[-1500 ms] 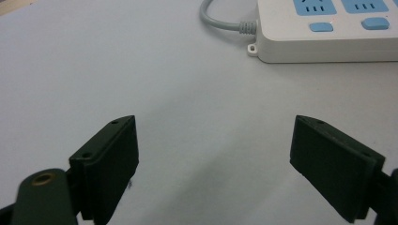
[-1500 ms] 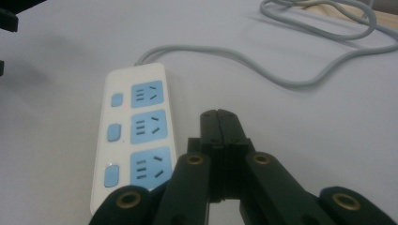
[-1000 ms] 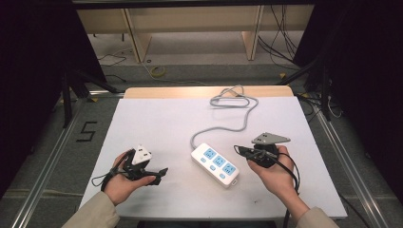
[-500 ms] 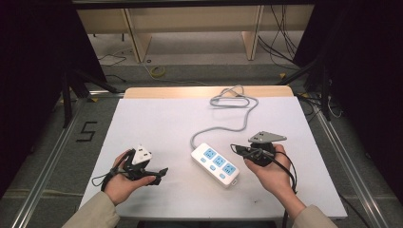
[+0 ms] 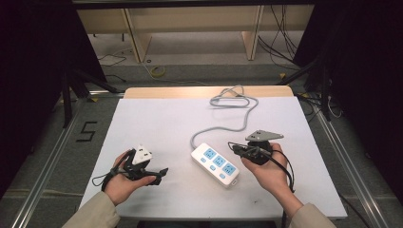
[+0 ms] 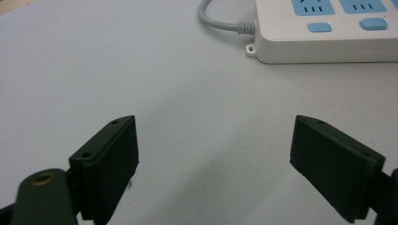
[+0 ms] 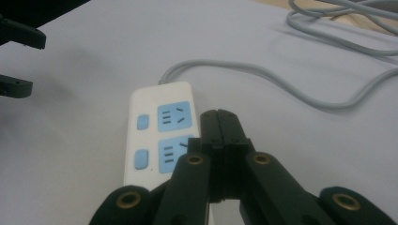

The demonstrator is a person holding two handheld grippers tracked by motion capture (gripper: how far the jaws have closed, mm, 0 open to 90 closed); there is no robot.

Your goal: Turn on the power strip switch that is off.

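Observation:
A white power strip point(image 5: 215, 163) with blue sockets lies slantwise near the middle of the white table point(image 5: 157, 123); its grey cable point(image 5: 223, 128) runs back to a coil point(image 5: 233, 99) at the far edge. My right gripper point(image 5: 236, 150) is shut with nothing between its jaws, just right of the strip; in the right gripper view its tips point(image 7: 219, 117) hover over the strip point(image 7: 159, 136) beside the middle socket. My left gripper point(image 5: 160, 172) is open, left of the strip. Its jaws stand wide apart point(image 6: 213, 154) over bare table, with the strip's cable end point(image 6: 328, 33) ahead.
The left gripper's two jaws point(image 7: 19, 42) show at the top left of the right gripper view. Beyond the table's far wooden edge point(image 5: 204, 91) are shelf legs and floor cables. Metal rails point(image 5: 43, 166) run along both sides.
The right hand has edged slightly left toward the power strip. The left hand and the strip have stayed put.

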